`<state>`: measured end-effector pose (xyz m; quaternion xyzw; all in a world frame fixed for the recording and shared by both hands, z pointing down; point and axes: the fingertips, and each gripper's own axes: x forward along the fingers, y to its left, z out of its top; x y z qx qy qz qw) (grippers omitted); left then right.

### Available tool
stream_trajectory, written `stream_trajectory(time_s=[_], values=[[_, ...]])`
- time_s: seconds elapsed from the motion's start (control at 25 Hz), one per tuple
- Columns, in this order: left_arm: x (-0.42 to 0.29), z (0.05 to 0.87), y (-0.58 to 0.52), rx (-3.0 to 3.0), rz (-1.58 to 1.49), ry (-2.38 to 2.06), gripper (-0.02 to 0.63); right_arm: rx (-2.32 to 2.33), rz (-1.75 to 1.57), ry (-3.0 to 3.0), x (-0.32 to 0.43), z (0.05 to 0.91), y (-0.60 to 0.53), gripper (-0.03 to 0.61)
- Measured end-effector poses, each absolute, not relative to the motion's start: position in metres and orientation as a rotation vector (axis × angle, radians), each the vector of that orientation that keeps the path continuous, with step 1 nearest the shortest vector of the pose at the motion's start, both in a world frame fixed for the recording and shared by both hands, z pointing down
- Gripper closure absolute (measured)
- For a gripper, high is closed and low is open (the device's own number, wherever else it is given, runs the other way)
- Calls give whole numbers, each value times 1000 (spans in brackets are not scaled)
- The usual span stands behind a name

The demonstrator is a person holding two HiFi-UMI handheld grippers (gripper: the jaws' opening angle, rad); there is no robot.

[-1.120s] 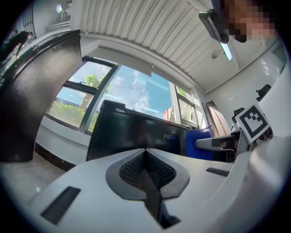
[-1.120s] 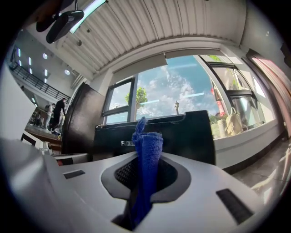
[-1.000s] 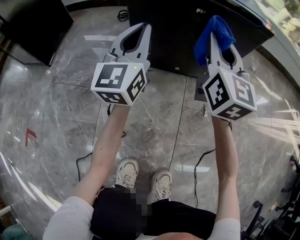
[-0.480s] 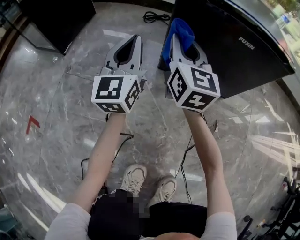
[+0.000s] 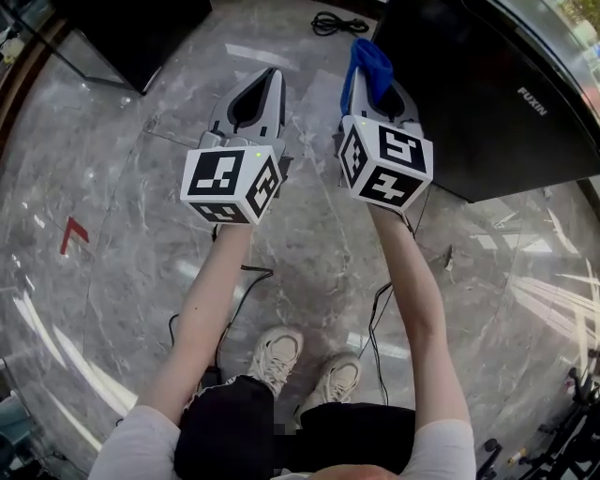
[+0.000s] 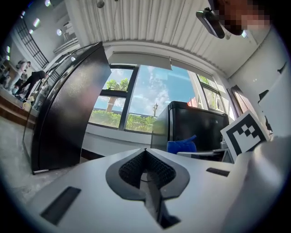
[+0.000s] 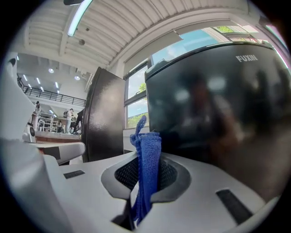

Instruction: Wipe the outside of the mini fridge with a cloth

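The black mini fridge (image 5: 487, 103) with a "FUXIN" label stands on the marble floor at the upper right of the head view. In the right gripper view the mini fridge (image 7: 213, 104) fills the right side, close by. My right gripper (image 5: 373, 82) is shut on a blue cloth (image 5: 368, 64), just left of the fridge's near corner. The folded cloth (image 7: 146, 159) stands up between the jaws. My left gripper (image 5: 267, 80) is shut and empty, held beside the right one over the floor. From the left gripper view, the cloth (image 6: 181, 145) and the fridge (image 6: 195, 125) lie to the right.
Another black cabinet (image 5: 131, 28) stands at the upper left and appears as a tall dark cabinet (image 6: 68, 104) in the left gripper view. A coiled cable (image 5: 333, 21) lies behind it and a cord (image 5: 375, 309) runs by my shoes. A red mark (image 5: 70, 234) is on the floor.
Both grippers have come closer together and shifted left of the fridge. The right gripper with the cloth went from the fridge's front to beside its left corner.
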<state>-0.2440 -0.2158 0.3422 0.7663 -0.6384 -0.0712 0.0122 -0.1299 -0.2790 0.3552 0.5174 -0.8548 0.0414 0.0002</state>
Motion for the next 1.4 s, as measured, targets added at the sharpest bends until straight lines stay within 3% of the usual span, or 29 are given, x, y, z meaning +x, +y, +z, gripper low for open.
stream_trajectory(time_s=[1.12, 1.4], values=[[-63, 345, -226, 2570, -244, -1688, 609, 1742, 48, -2569, 16, 343, -257, 517], [-21, 350, -223, 2623, -232, -1607, 609, 1859, 34, -2491, 83, 346, -248, 515]])
